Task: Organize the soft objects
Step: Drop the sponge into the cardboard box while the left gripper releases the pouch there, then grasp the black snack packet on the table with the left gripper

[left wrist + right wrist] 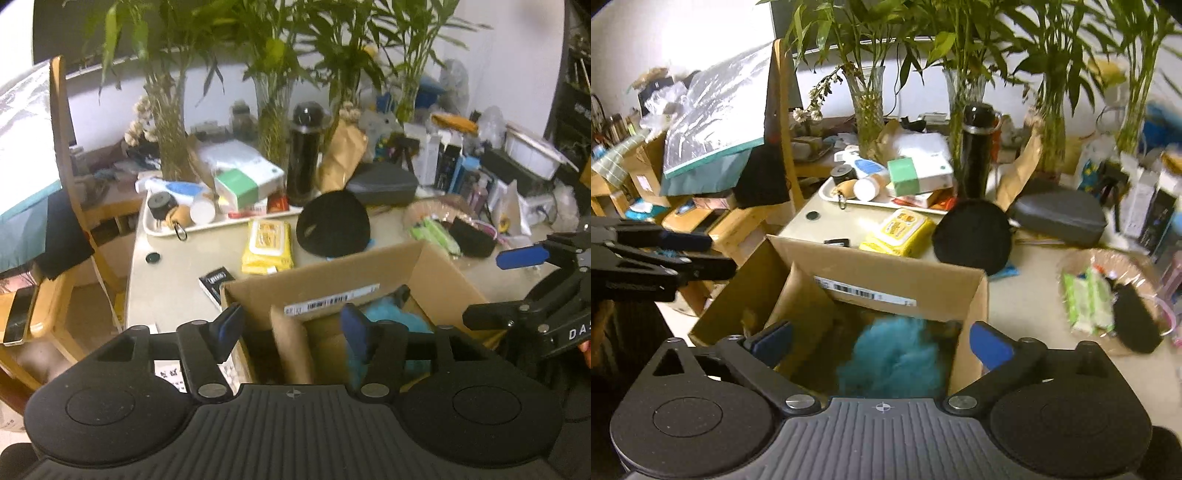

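Inside an open cardboard box [886, 269] on a cluttered table [1027, 306] lies a fluffy teal soft toy [897, 354]. Above it, the right gripper [882, 341] has jaws spread wide, empty. The left gripper [290, 325] hovers at the box's left wall, jaws parted, gripping nothing.

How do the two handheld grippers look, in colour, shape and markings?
Both look alike. The left gripper and the right gripper have a black ribbed body with two round discs, silver pivot screws and a small white crosshair mark. Their black linkage fingers end in blue pads. The right gripper's side shows white letters, only partly readable.
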Action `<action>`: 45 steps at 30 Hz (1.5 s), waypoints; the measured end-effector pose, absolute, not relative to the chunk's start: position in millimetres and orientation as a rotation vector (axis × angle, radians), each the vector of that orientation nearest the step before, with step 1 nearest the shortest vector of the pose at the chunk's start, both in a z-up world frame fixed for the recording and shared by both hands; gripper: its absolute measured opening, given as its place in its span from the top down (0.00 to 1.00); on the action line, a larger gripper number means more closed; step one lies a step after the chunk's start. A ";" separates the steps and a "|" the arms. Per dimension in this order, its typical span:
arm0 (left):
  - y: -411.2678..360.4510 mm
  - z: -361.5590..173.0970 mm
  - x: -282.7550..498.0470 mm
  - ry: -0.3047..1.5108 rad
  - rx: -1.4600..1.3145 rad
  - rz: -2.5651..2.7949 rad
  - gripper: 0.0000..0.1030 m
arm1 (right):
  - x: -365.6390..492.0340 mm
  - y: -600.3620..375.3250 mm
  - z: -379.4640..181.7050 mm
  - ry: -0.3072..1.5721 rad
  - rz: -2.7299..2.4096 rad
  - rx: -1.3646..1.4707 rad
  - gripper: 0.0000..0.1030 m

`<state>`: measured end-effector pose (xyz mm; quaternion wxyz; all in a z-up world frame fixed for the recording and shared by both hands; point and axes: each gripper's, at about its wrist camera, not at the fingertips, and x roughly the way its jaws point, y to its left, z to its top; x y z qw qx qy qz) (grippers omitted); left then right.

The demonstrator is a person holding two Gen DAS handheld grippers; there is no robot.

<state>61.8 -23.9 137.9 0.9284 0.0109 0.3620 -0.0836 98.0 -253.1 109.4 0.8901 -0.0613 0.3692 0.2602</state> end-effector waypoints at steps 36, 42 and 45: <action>22.1 117.9 103.2 0.709 -0.001 -0.010 0.32 | 162.8 -314.6 90.8 0.710 0.260 -0.029 0.00; 29.9 106.8 130.6 0.727 0.008 -0.003 0.32 | 187.2 -318.1 83.1 0.690 0.254 -0.009 0.00; 34.7 99.4 145.9 0.736 0.016 0.002 0.32 | 198.9 -320.0 78.3 0.676 0.251 -0.002 0.00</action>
